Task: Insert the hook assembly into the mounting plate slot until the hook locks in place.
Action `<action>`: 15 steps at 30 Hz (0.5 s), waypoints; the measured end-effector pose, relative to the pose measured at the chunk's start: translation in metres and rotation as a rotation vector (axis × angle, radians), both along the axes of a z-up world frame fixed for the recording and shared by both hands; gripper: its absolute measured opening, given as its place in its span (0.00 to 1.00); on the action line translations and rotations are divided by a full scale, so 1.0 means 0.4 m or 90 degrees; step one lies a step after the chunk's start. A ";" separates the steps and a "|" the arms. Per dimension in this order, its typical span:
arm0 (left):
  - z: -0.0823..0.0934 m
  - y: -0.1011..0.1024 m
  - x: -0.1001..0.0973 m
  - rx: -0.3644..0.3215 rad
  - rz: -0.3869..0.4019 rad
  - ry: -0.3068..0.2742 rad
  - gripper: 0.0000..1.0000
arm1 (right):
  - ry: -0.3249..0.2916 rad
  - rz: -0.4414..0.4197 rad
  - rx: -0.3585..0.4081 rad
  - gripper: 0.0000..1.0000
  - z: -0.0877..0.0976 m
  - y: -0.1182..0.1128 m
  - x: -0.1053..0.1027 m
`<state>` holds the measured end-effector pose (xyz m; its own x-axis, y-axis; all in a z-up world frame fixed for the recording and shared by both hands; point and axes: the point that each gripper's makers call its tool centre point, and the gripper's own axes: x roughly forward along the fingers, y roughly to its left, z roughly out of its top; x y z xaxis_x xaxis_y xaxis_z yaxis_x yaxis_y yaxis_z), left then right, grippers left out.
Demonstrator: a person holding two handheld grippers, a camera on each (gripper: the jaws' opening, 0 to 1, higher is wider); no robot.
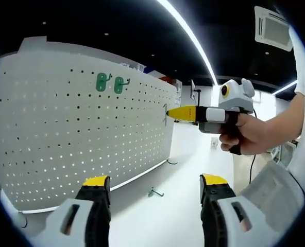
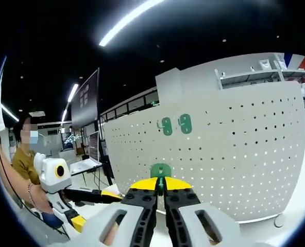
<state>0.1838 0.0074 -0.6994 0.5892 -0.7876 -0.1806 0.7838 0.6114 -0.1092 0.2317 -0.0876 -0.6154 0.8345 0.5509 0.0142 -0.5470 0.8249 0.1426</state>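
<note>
Our right tongs [image 2: 161, 186] are clamped narrow on a green hook [image 2: 161, 171], whose plate stands up between the yellow tips, in front of the white pegboard [image 2: 235, 154] and not yet against it. In the left gripper view we see these same tongs [image 1: 169, 113] reaching toward the pegboard's [image 1: 65, 128] right-hand edge, a hand [image 1: 248, 135] wrapped round the grip. Our left tongs [image 1: 155, 186] stand wide apart with nothing between the jaws, well back from the pegboard. Two green hooks [image 1: 111, 83] already hang side by side high on the pegboard. One more hook [image 1: 154, 193] lies on the white table [image 1: 157, 218] near the pegboard's foot.
</note>
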 end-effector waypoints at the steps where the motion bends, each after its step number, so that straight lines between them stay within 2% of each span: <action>1: -0.003 0.003 -0.001 0.000 0.000 0.002 0.73 | 0.000 -0.001 0.000 0.01 0.001 -0.003 0.004; 15: -0.043 0.056 -0.032 0.017 0.005 0.019 0.72 | -0.015 -0.039 -0.008 0.01 0.040 -0.070 0.050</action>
